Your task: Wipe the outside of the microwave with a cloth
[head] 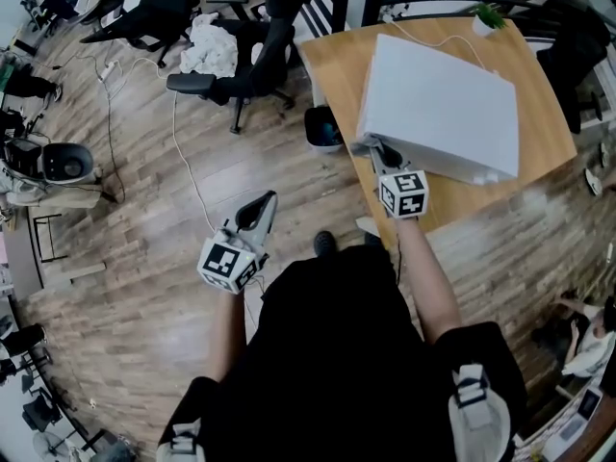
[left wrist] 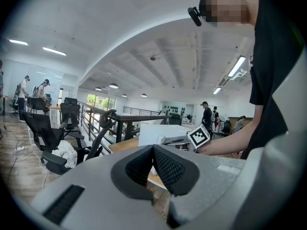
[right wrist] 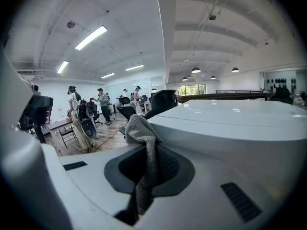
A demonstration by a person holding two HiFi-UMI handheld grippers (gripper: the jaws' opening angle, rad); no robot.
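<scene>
Cloth [right wrist: 142,145] tail unseen between fingers [right wrist: 166,166]

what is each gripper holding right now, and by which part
The right gripper pinches the grey cloth at a bunched fold, a tuft poking out past its jaw tips beside the microwave. The left gripper is shut on nothing.

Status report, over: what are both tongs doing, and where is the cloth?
Right tongs shut on the grey cloth, at the near corner of the white microwave. Left tongs shut, empty, held over the floor. Nothing seen in the way.
</scene>
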